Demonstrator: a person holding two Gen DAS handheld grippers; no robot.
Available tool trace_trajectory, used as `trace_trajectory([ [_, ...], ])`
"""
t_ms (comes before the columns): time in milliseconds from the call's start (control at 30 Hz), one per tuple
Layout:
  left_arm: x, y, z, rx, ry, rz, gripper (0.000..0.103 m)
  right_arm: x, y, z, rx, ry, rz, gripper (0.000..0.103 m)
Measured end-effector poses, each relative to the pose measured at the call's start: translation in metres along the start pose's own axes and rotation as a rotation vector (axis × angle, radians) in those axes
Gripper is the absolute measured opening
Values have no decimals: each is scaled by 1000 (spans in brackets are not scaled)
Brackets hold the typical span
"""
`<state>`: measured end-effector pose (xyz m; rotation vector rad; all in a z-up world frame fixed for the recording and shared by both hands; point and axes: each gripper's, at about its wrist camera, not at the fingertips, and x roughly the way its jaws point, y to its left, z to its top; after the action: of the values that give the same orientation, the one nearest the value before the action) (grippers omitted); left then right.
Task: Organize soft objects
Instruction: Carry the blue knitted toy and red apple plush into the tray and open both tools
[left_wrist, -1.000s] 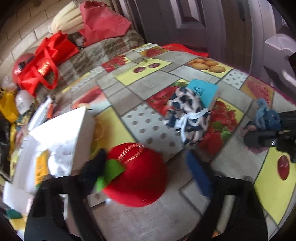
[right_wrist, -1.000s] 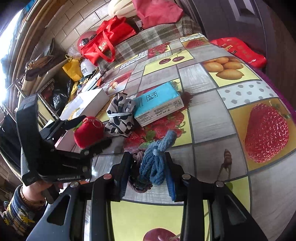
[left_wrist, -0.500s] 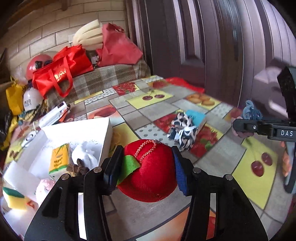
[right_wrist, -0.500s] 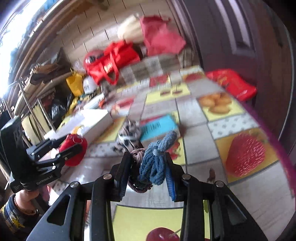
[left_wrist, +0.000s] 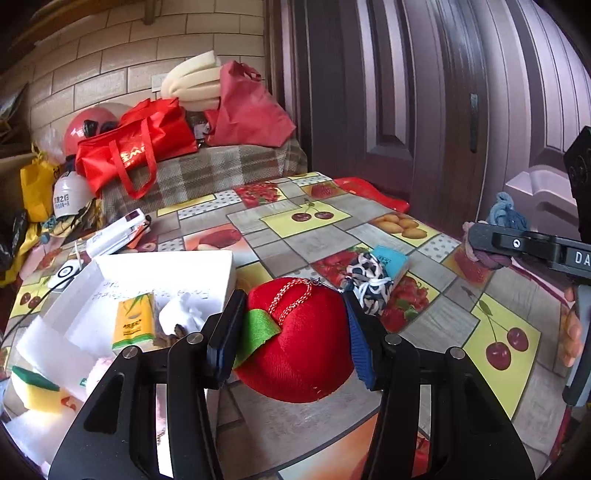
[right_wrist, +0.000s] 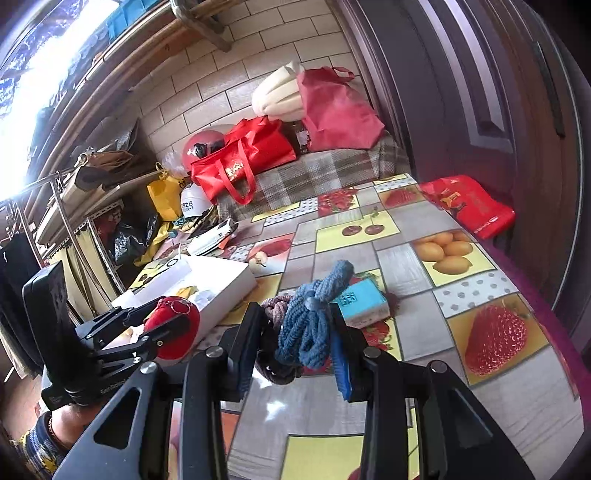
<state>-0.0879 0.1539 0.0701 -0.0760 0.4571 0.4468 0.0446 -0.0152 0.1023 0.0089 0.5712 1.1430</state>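
Observation:
My left gripper (left_wrist: 291, 339) is shut on a red plush apple (left_wrist: 299, 354) with a green leaf and a red-white cord loop, held above the fruit-print tablecloth (left_wrist: 314, 243). From the right wrist view the same apple (right_wrist: 173, 325) hangs just beside the white box (right_wrist: 221, 284). My right gripper (right_wrist: 295, 343) is shut on a bundle of blue and mauve knitted rope (right_wrist: 310, 321), lifted off the table; the left wrist view shows that bundle (left_wrist: 506, 218) at the right. A black-and-white patterned cloth pouch (left_wrist: 367, 280) and a teal tissue pack (left_wrist: 389, 258) lie on the table.
The open white box (left_wrist: 159, 273) at the left holds a yellow tissue pack (left_wrist: 133, 321), white and pink soft things and a yellow sponge (left_wrist: 35, 391). Red bags (left_wrist: 136, 151), helmets and foam sit on a checked bench behind. A dark door (left_wrist: 424, 110) stands at the right.
My left gripper closed on the red apple and lifted it off the table. My right gripper rose with the rope bundle. Both views now tilt up toward the wall and door.

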Motion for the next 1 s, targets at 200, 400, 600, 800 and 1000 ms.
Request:
trace_trajectory([
  [200, -8, 11, 4, -34, -25, 5, 51, 7, 15, 7, -28, 3, 3, 35],
  [400, -14, 26, 8, -69, -49, 25, 51, 15, 38, 12, -62, 10, 26, 35],
  [600, -19, 46, 10, -119, -68, 58, 52, 29, 59, 13, -95, 29, 43, 35],
  [800, -25, 68, 13, -178, -92, 91, 52, 36, 76, 14, -109, 36, 57, 35],
  [1000, -35, 92, 14, -233, -127, 145, 52, 47, 93, 17, -125, 53, 76, 35],
])
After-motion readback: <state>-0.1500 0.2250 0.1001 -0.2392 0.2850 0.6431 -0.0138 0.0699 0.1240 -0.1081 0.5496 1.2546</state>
